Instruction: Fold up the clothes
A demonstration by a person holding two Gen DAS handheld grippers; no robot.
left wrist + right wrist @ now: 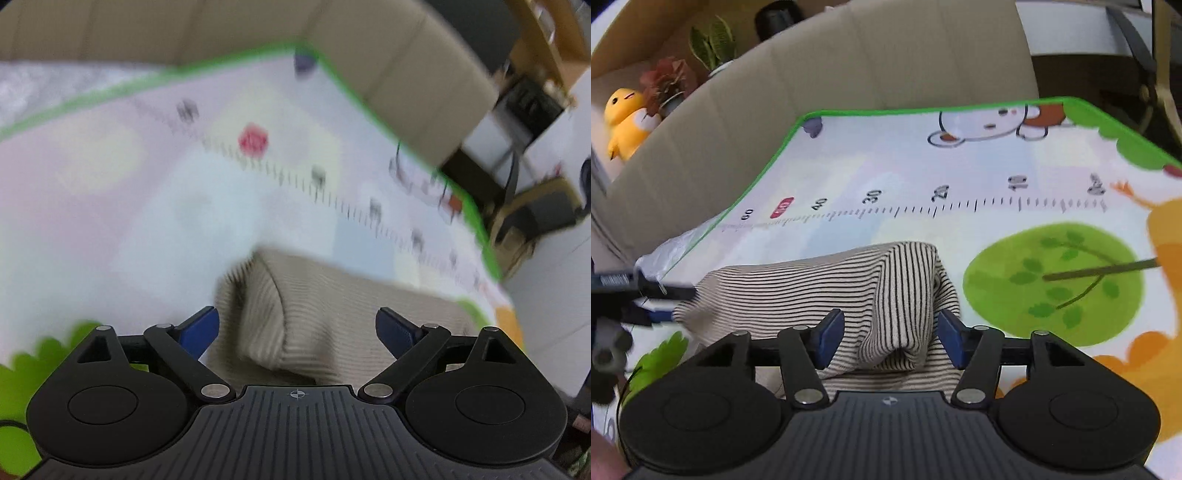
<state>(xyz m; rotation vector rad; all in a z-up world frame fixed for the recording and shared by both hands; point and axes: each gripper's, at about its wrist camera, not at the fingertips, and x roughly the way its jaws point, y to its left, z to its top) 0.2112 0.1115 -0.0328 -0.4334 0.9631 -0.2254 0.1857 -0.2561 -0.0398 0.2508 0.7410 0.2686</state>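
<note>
A beige garment with thin black stripes (827, 284) lies folded into a bundle on a colourful play mat (997, 155). In the right wrist view my right gripper (892, 338) stands open, its blue pads either side of a raised fold of the cloth. At the left edge of that view the other gripper (646, 291) reaches the garment's left end. The left wrist view is blurred: the same striped garment (306, 321) lies between and beyond the blue pads of my left gripper (297, 328), which is open.
The mat has a green border (757, 177), a printed ruler (923, 212) and a green tree (1052, 277). A beige sofa (849, 74) backs the mat. A yellow plush toy (626, 118) and potted plants (709, 44) sit beyond it. Furniture (532, 214) stands to the right.
</note>
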